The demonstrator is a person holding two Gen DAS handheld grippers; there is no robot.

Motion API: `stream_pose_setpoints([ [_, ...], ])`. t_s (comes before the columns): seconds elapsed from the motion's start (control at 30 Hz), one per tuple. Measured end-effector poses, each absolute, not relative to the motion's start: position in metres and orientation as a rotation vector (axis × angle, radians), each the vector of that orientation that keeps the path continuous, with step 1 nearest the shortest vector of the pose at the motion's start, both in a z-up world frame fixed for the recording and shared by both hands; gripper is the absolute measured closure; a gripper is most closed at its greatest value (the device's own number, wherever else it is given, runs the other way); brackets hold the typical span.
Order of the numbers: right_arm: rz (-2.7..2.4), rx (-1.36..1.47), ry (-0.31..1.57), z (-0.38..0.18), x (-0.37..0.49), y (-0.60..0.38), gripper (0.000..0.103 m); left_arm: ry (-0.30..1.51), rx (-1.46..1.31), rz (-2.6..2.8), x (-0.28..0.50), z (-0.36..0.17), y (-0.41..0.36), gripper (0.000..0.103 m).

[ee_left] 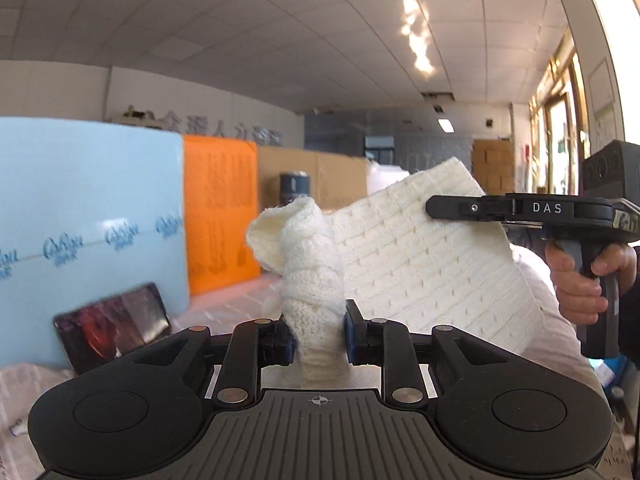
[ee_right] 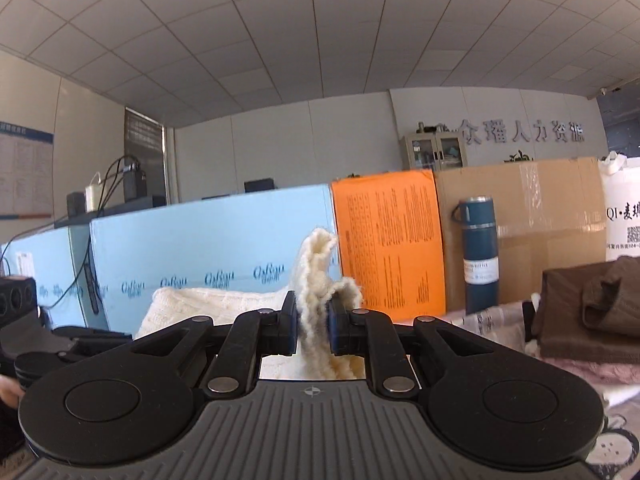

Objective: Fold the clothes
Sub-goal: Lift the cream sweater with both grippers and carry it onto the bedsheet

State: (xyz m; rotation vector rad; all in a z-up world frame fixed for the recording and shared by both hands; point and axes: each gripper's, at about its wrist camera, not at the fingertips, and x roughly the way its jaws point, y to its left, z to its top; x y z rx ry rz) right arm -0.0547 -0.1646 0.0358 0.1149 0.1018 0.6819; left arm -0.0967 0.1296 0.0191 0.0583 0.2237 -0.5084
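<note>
A cream cable-knit sweater (ee_left: 420,256) is held up in the air between both grippers. My left gripper (ee_left: 318,334) is shut on a bunched, twisted part of it. My right gripper (ee_right: 313,330) is shut on another bunched edge of the sweater (ee_right: 316,280). In the left wrist view the right gripper (ee_left: 520,210) shows from the side at the sweater's upper right, with the hand on its handle. The sweater's lower part is hidden behind the gripper bodies.
Folded brown clothes (ee_right: 588,312) lie at the right on a pale patterned cloth (ee_right: 492,316). A blue flask (ee_right: 480,252) stands by cardboard, orange and light blue boards (ee_right: 208,256). A tablet (ee_left: 116,326) leans at the left.
</note>
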Motion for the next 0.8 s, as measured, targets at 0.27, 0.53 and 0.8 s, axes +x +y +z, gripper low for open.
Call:
stream_pose_setpoints([
  [0.27, 0.744, 0.11, 0.12, -0.005, -0.103, -0.203, 0.089, 0.214, 0.167, -0.577, -0.131, 0.014, 0.103, 0.036],
  [0.53, 0.766, 0.086, 0.131, -0.01, -0.126, -0.214, 0.022, 0.163, 0.29, -0.585, -0.164, 0.011, 0.083, 0.08],
  [0.8, 0.754, 0.084, 0.157, -0.014, -0.125, -0.22, 0.03, 0.225, 0.374, -0.622, -0.194, -0.001, 0.083, 0.081],
])
